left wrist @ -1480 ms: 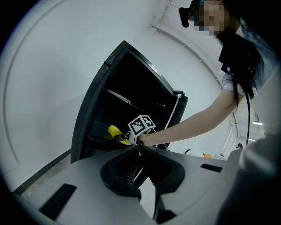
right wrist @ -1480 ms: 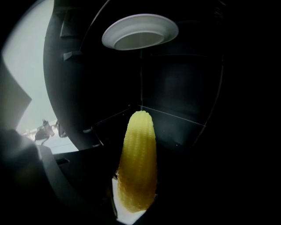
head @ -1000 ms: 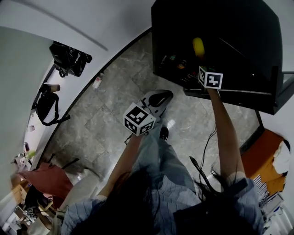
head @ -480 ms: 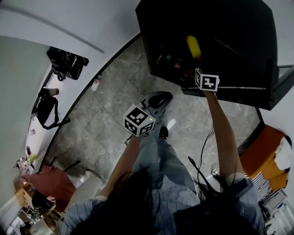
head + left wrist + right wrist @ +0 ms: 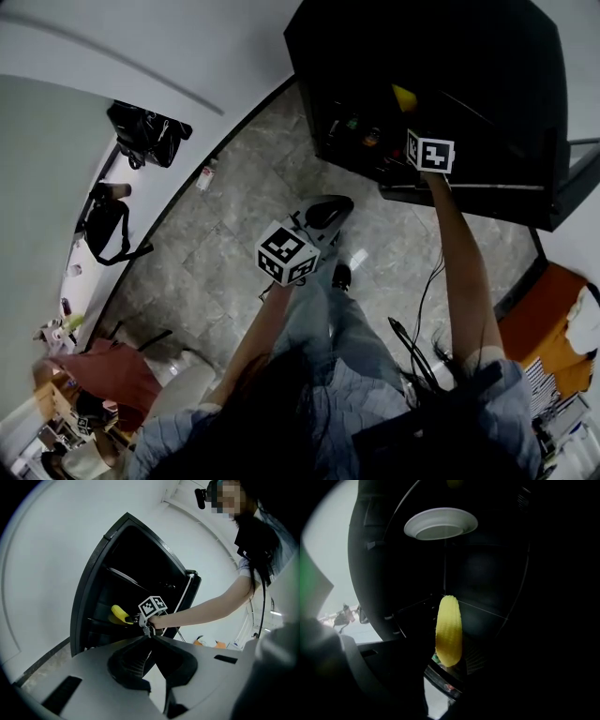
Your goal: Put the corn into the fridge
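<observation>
Head view, against the frame half a second earlier: less of the corn (image 5: 404,97) is seen beyond the marker cube (image 5: 430,153) of the right gripper (image 5: 412,127), and the cube is shown slightly further right and higher against the fridge (image 5: 487,75). The right jaws have just been closing, with the corn between them. In the right gripper view they are seen clamped on the near end of the cob, which is carried pointing straight ahead into the dark interior. The corn is thus placed inside the open black fridge, past its front edge. Whether it rests on anything beneath cannot be told. A white plate (image 5: 440,523) is seen higher in the same compartment, well apart from the cob.

The left gripper (image 5: 330,208) is held low in front of the person, over the grey tiled floor (image 5: 234,225) and well short of the fridge. Its jaws are shown with tips together and nothing between them. In the left gripper view the outstretched right arm (image 5: 211,606) and the yellow cob are seen at the fridge opening.

Black bags (image 5: 148,122) are seen at the far left, beyond the floor's edge
</observation>
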A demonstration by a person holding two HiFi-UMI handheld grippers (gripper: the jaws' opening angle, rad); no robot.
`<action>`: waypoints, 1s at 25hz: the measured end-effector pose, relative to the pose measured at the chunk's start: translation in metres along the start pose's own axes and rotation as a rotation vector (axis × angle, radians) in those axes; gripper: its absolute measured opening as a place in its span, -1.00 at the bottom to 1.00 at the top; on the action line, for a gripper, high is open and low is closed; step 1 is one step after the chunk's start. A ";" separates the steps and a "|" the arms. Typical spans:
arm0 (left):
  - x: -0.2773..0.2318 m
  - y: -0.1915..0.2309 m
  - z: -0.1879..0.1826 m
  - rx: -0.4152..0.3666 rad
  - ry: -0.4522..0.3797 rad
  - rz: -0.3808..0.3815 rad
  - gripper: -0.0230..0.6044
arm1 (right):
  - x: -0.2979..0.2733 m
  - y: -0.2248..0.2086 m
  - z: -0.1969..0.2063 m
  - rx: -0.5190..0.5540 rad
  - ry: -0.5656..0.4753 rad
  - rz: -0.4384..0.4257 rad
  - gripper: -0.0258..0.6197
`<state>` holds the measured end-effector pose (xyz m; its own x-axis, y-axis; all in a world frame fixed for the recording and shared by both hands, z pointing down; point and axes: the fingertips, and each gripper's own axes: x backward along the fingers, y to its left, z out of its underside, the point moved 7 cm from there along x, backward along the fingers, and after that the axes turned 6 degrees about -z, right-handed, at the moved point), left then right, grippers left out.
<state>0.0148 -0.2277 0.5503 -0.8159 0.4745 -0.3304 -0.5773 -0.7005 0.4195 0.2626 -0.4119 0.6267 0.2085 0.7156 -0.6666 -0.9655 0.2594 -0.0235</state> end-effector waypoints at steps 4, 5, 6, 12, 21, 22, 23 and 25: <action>0.003 0.003 -0.001 -0.004 0.005 -0.005 -0.89 | 0.003 0.002 0.001 -0.022 -0.024 -0.021 -0.35; 0.003 0.003 -0.001 -0.004 0.006 -0.007 -0.89 | 0.005 0.003 0.000 -0.021 -0.030 -0.017 -0.35; 0.004 0.003 -0.001 -0.003 0.005 -0.009 -0.89 | 0.008 0.005 0.000 -0.019 -0.037 -0.014 -0.35; 0.013 -0.002 -0.003 -0.008 0.008 -0.013 -0.89 | 0.035 0.027 -0.007 -0.017 -0.113 -0.052 -0.35; 0.042 -0.018 -0.016 -0.028 -0.027 -0.024 -0.89 | 0.114 0.083 -0.014 0.020 -0.232 -0.183 -0.35; 0.045 -0.021 -0.016 -0.029 -0.029 -0.025 -0.89 | 0.123 0.089 -0.014 0.014 -0.242 -0.196 -0.35; 0.049 -0.023 -0.016 -0.030 -0.031 -0.027 -0.89 | 0.132 0.094 -0.014 0.007 -0.250 -0.211 -0.35; 0.055 -0.030 -0.016 -0.032 -0.034 -0.029 -0.89 | 0.148 0.105 -0.014 0.005 -0.262 -0.241 -0.35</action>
<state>-0.0127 -0.1893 0.5063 -0.7996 0.5124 -0.3132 -0.6001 -0.7027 0.3822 0.1897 -0.2881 0.5147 0.4635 0.7752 -0.4291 -0.8831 0.4435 -0.1527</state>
